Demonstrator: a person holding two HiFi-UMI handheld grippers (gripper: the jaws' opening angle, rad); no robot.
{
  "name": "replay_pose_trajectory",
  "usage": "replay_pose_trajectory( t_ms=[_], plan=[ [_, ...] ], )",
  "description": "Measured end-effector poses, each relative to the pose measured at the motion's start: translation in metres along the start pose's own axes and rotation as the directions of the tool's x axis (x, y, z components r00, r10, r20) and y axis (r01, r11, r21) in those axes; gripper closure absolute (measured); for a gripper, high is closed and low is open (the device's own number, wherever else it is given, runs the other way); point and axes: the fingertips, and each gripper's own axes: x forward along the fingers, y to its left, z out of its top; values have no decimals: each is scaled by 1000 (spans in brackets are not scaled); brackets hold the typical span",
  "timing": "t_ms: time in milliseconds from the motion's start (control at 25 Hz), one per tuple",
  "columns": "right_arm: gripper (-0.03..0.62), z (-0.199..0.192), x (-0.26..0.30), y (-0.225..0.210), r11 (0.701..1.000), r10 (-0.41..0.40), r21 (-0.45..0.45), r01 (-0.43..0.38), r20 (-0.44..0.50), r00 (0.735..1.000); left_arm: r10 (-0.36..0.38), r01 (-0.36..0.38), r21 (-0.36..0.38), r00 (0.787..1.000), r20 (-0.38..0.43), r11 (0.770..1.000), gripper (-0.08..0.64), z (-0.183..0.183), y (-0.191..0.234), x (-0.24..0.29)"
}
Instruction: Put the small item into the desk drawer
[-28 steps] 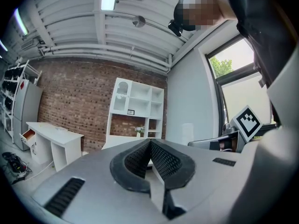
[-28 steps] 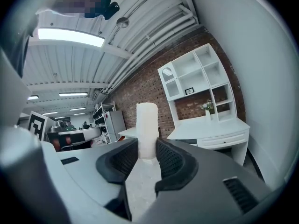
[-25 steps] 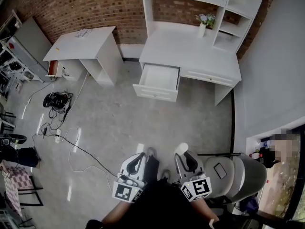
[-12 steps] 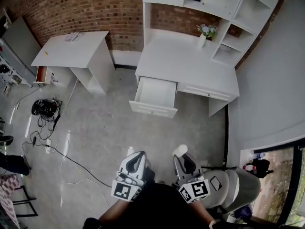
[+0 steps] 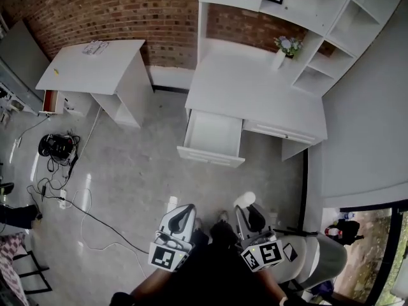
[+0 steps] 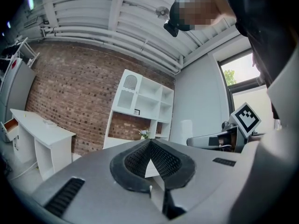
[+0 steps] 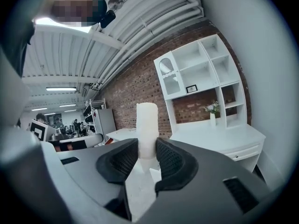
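My right gripper (image 7: 146, 154) is shut on a small white cylinder (image 7: 147, 125) that stands up between its dark pads; in the head view the small white cylinder (image 5: 244, 200) shows as a pale knob at the tip of the right gripper (image 5: 246, 206). My left gripper (image 5: 187, 211) is held beside it, low in the frame; its jaws meet at the tips with nothing between them, as the left gripper (image 6: 149, 143) view shows. Ahead across the floor, the white desk (image 5: 255, 91) has its left drawer (image 5: 213, 136) pulled out and open. Both grippers are well short of the drawer.
A shelf hutch (image 5: 319, 18) with a flower vase (image 5: 280, 53) stands on the desk. A second white table (image 5: 89, 69) is at the left by the brick wall. Cables (image 5: 57, 152) lie on the floor at the left. A grey chair (image 5: 319, 260) is at my right.
The view has shifted toward the desk: desk and open drawer sit slightly lower and further right in the frame. Both grippers keep their places and their jaws have not changed.
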Motion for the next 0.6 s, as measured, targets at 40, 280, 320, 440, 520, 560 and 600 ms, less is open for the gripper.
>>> replay_pose_trajectory(
  t_ms=[40, 280, 320, 440, 520, 560, 600],
  plan=[
    [456, 1, 8, -3, 1000, 4, 2, -4, -4, 1000, 3, -3, 6, 1000, -7, 1000, 537, -1, 6, 6],
    [456, 6, 69, -42, 999, 49, 8, -49, -18, 999, 61, -61, -15, 998, 2, 998, 537, -2, 40, 61],
    [456, 7, 81, -50, 998, 64, 8, -64, -18, 998, 77, -77, -14, 997, 5, 997, 537, -3, 45, 72],
    [456, 14, 117, -73, 994, 110, 3, -110, -18, 994, 125, -125, -8, 992, 2, 992, 537, -4, 62, 103],
    [456, 21, 140, -87, 990, 138, -8, -138, -21, 990, 154, -154, -10, 988, 11, 988, 537, 1, 72, 125],
    [456, 24, 150, -94, 988, 152, -14, -152, -23, 988, 168, -167, -14, 986, 17, 986, 537, 5, 76, 136],
    [456, 29, 160, -100, 986, 166, -17, -166, -26, 986, 180, -179, -14, 983, 22, 984, 537, 8, 79, 147]
  ],
)
